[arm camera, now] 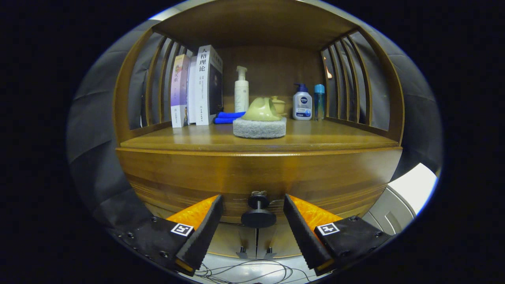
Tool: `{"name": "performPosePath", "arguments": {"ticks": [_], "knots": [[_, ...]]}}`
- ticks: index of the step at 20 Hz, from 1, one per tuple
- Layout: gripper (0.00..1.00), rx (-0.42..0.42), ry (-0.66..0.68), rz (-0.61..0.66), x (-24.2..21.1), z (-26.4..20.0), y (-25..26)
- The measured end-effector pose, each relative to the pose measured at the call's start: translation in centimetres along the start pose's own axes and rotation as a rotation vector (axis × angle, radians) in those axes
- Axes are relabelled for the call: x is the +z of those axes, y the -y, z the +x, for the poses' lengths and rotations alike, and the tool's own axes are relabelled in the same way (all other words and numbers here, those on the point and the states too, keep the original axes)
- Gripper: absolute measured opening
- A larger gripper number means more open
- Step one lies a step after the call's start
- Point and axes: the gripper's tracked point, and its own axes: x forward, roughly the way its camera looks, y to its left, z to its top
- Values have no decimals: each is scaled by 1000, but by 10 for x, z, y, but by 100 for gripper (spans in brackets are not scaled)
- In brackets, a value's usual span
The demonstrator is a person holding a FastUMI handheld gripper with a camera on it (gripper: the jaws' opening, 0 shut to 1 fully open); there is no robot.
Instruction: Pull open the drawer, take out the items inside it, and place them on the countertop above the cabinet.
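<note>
Gripper spread open, knob of the shut drawer sitting between the fingers, untouched. Scrubber already on the countertop above the knob. Either opening or just closed; can't tell which.

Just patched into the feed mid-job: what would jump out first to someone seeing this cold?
The dark drawer knob sits right between the open gripper fingers, untouched, on the closed drawer front. Above it, on the countertop, a green-handled scrubbing pad stands in front of books and bottles.
</note>
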Motion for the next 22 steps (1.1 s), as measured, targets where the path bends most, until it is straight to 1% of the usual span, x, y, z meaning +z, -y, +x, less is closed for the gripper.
{"name": "performPosePath", "arguments": {"ticks": [3,8,12,18,22], "knots": [[98,32,60,7,25,-29,-3],[98,78,133,55,61,-85,-1],[97,94,204,57,91,-130,8],[97,109,278,23,114,-189,19],[97,111,313,12,120,-220,25]]}}
